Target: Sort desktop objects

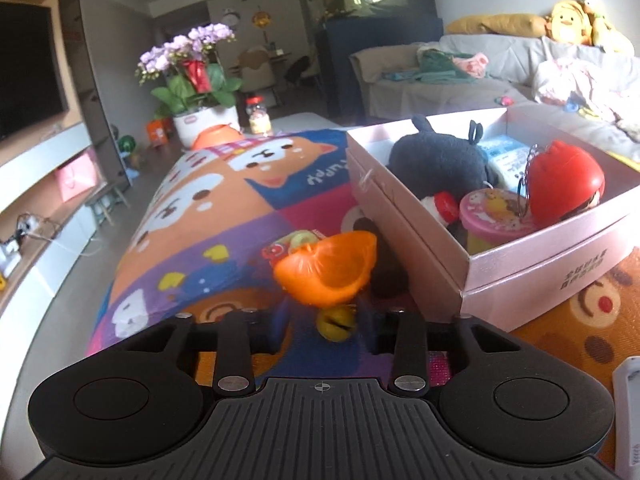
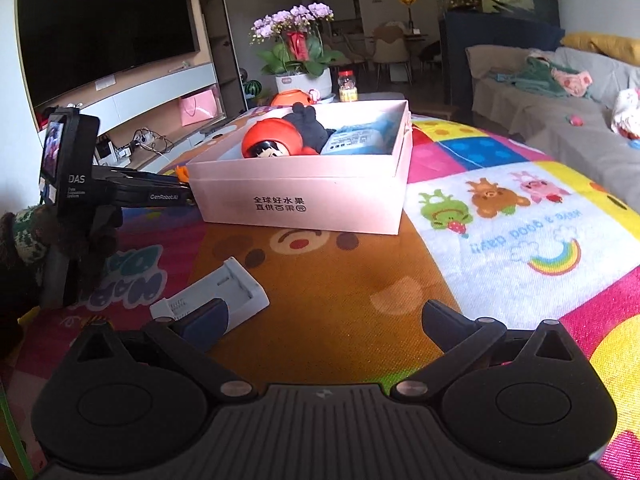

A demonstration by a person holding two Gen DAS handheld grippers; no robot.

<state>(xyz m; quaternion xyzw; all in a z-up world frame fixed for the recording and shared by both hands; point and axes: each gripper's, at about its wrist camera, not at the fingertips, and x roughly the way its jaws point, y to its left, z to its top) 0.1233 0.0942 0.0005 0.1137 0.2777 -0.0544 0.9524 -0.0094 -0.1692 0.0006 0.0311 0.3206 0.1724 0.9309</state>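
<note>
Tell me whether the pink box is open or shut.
Open. The pink box has no lid on top; the red toy, a dark plush and a blue packet show inside it.

An orange toy [image 1: 326, 272] with a yellow bell [image 1: 336, 322] sits just beside the pink box [image 1: 532, 276]. The box holds a black plush [image 1: 436, 160], a red-capped figure [image 1: 566, 188] and a pink-lidded tub [image 1: 494, 216]. A white tray [image 2: 212, 292] lies apart on the tabletop [image 2: 360, 280].

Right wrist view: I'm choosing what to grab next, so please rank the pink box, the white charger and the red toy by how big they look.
1. pink box, clearly largest.
2. white charger.
3. red toy.
The charger sits nearer the camera, so the last two are unsure.
</note>
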